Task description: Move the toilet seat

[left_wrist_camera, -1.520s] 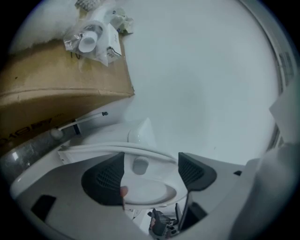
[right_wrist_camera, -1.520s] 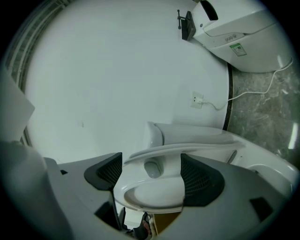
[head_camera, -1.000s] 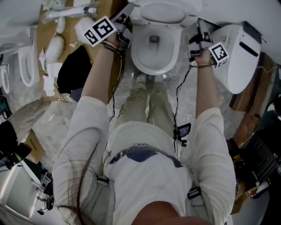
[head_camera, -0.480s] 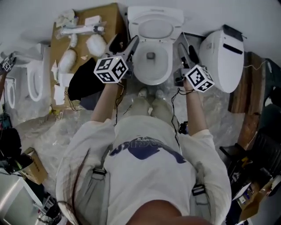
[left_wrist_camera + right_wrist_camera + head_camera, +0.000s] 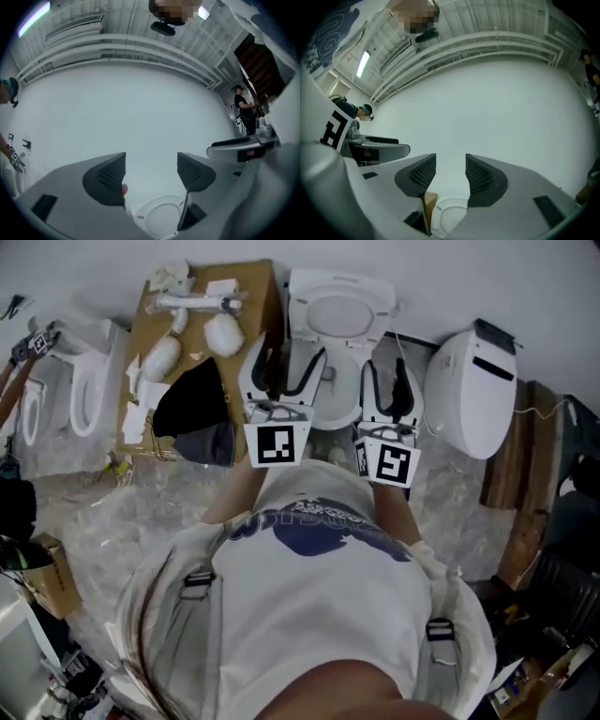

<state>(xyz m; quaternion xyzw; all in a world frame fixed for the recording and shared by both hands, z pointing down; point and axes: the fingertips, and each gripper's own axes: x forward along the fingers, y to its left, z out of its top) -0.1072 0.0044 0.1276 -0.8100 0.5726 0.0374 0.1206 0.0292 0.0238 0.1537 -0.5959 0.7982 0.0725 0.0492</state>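
Note:
The white toilet [image 5: 328,413] stands against the back wall with its lid and seat [image 5: 337,307] raised upright. My left gripper [image 5: 286,367] is held over the bowl's left side, open and empty. My right gripper [image 5: 386,371] is over the bowl's right side; its jaws are closing with nothing between them. Both point up at the white wall. In the left gripper view, the left gripper [image 5: 151,171] frames bare wall, with the raised lid [image 5: 161,218] low down. The right gripper [image 5: 451,173] shows the same lid [image 5: 447,213] below its jaws.
A second white toilet [image 5: 473,390] stands to the right, with wooden planks [image 5: 525,474] beyond it. To the left are a cardboard sheet [image 5: 253,287] with white fittings, a black cloth [image 5: 192,399] and another toilet [image 5: 80,390]. Plastic sheeting covers the floor.
Both grippers have drawn back from the bowl's sides toward my body and tipped upward. The right jaws stand narrower than before. The lid stays raised.

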